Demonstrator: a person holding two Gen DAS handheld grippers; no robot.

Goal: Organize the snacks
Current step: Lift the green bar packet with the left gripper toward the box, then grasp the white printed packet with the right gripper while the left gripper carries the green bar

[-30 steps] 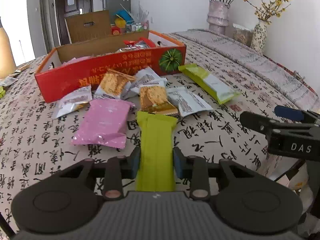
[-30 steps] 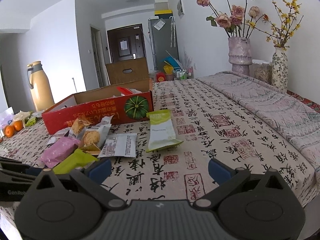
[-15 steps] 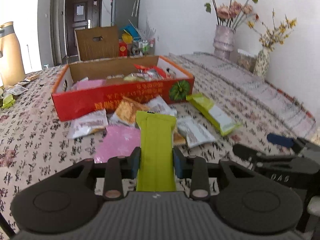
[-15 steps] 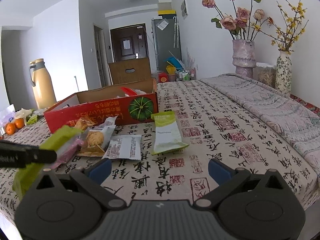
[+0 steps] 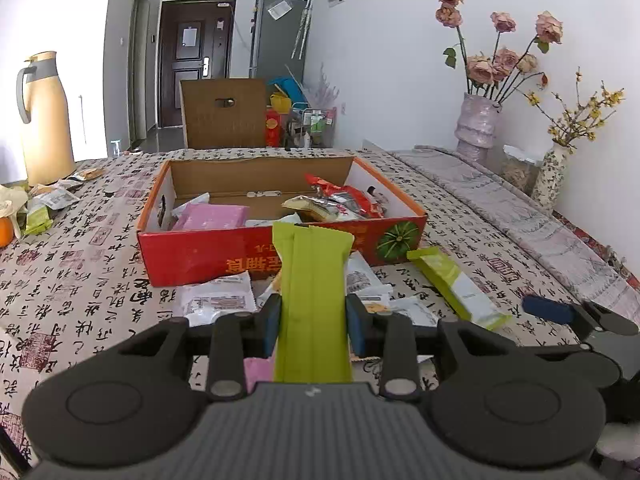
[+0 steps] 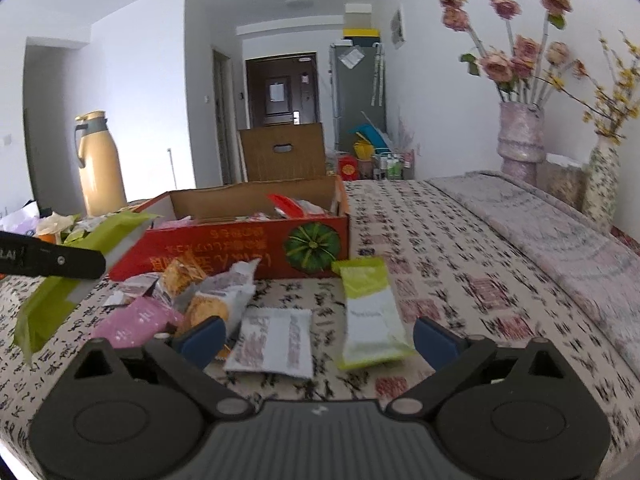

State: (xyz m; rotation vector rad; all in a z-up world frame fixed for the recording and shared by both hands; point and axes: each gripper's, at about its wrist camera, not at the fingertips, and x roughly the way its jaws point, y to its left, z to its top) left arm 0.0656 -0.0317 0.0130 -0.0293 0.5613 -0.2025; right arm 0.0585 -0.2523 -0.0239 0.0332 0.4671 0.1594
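The left gripper (image 5: 313, 320) is clamping a long green snack packet (image 5: 312, 304) between its blue pads, holding it in the air with its far end pointing toward the red cardboard box (image 5: 248, 252); in the right wrist view the same packet (image 6: 72, 276) is hanging tilted above the left part of the table, clear of the cloth. The right gripper (image 6: 316, 338) is hovering with its jaws spread wide and nothing between them, just above a white printed packet (image 6: 276, 340) and a green-and-white packet (image 6: 370, 312) lying on the patterned tablecloth (image 6: 460, 280). The box is sitting toward the far middle of the table, open, already containing a pink packet (image 5: 210, 216) and red wrappers (image 5: 344, 200); in front of its near wall more snacks are lying in a loose heap, among them a pink pouch (image 6: 136, 320) and biscuit packs (image 6: 208, 308). A tan thermos jug (image 5: 44, 116) is standing at the far left edge; a vase of roses (image 5: 480, 120) is standing by the far right edge.
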